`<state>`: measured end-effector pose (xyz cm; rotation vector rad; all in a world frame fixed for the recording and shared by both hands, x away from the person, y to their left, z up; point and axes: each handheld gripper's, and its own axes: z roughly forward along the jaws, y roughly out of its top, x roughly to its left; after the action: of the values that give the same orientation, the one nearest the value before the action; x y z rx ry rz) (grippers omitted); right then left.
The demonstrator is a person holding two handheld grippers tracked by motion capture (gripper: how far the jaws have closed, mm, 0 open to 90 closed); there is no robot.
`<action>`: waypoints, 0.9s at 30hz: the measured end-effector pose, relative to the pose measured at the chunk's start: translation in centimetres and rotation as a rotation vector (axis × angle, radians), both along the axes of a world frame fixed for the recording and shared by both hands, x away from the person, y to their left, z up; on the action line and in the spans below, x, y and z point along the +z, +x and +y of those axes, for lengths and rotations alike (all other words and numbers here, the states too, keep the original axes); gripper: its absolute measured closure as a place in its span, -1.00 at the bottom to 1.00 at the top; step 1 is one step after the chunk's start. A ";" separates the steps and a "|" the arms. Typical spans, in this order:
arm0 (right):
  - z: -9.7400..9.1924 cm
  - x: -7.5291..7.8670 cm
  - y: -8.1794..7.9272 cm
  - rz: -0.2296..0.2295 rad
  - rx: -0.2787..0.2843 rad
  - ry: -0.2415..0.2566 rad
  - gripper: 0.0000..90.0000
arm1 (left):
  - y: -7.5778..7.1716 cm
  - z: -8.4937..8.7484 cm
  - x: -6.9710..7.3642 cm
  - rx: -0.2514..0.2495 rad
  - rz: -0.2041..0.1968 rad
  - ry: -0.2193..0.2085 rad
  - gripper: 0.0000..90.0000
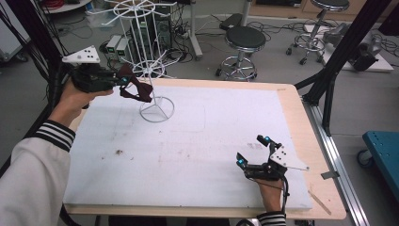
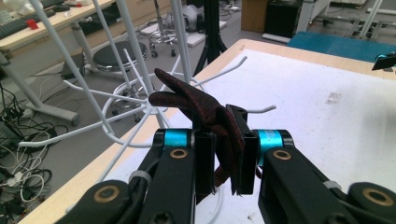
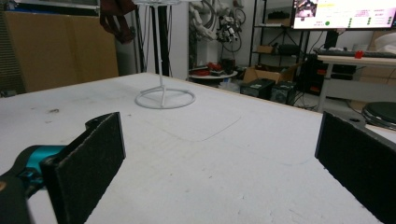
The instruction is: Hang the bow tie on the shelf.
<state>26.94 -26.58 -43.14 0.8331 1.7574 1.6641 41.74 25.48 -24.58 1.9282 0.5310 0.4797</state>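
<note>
A dark red fabric piece [image 1: 137, 89], perhaps a glove, hangs from my left gripper [image 1: 121, 80], which is shut on it above the table's far left corner. In the left gripper view the black pads [image 2: 204, 158] pinch the fabric [image 2: 196, 100] close to the lower arms of a white wire rack [image 2: 135, 56]. The rack [image 1: 141, 33] stands on a ring base [image 1: 156, 111] just right of the fabric. My right gripper [image 1: 252, 149] rests low at the near right of the table, open, with nothing between its pads [image 3: 93, 158]. From there the rack's base [image 3: 164, 99] shows far ahead.
A white foam sheet [image 1: 197, 141] covers most of the wooden table [image 1: 301, 122]. Stools [image 1: 243, 40], computer cases and cables stand on the floor behind the table. A blue cart [image 1: 383, 148] is off the right edge. Black frame posts [image 1: 346, 44] rise at the far right.
</note>
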 end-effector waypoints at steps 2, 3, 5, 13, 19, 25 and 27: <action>0.0 -0.1 0.0 -0.007 -0.004 0.000 -0.98 | 0.2 -0.4 0.0 -0.002 0.004 0.002 0.82; 0.0 -0.2 0.0 -0.003 -0.005 -0.002 -0.98 | 0.3 -0.6 0.0 -0.003 0.005 -0.003 0.82; 0.1 -0.4 0.0 -0.007 -0.013 -0.006 -0.98 | 0.3 -0.9 0.0 -0.010 0.002 0.007 0.82; 0.0 -1.0 0.0 -0.021 -0.028 0.017 -0.98 | 0.8 -1.7 -0.4 -0.012 0.015 0.022 0.82; 0.1 -1.5 0.0 -0.024 -0.035 0.004 -0.98 | 1.1 -2.1 -0.8 -0.003 0.029 0.038 0.82; 0.2 -1.8 0.1 -0.025 -0.041 -0.007 -0.98 | 1.2 -2.3 -0.9 0.008 0.034 0.045 0.79; 0.3 -1.9 0.0 -0.020 -0.038 -0.005 -0.98 | 1.2 -2.3 -1.0 0.002 0.036 0.038 0.77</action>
<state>26.97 -26.30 -44.99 0.8396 1.7221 1.6371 42.93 23.13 -25.58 1.9758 0.5510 0.4598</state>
